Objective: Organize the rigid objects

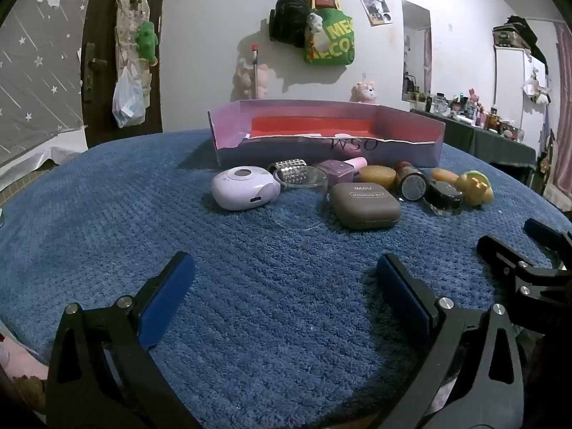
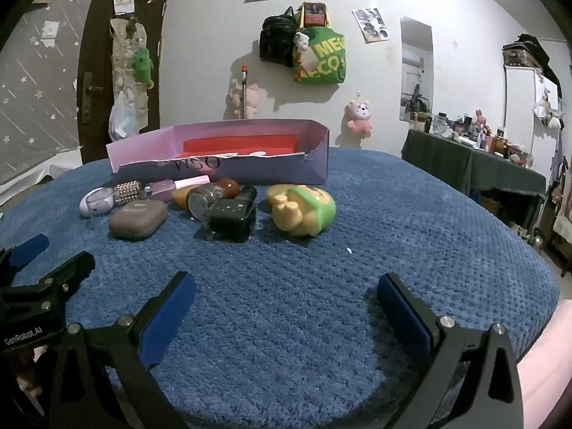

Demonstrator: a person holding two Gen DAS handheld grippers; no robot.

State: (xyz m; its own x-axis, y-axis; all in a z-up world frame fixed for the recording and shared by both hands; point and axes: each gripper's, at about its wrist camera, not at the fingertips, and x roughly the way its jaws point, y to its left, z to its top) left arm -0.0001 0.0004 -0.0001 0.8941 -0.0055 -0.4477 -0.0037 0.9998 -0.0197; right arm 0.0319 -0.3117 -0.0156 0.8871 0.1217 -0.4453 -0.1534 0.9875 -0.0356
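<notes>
Blue rug (image 1: 250, 304) mid-frame: left gripper (image 1: 286, 286) and right gripper (image 2: 286, 296) both spread wide, empty; nothing boxed yet, next likely grab grey case (image 1: 364, 205) for purple box (image 1: 329, 150).

Bed with blue fuzzy blanket (image 1: 271, 321) carries everything. At the far side lies a shallow purple box (image 1: 321, 150) with a red lining. Just in front of it, a tight row: white-lilac device (image 1: 243, 187), studded roller (image 1: 289, 168), clear glass dish (image 1: 300, 178), purple bottle (image 1: 339, 169), brown eyeshadow case (image 1: 364, 205), yellow puck (image 1: 377, 175), dark jar on its side (image 1: 411, 180), black square jar (image 1: 445, 196), yellow-green toy (image 2: 304, 211) at the right end.
</notes>
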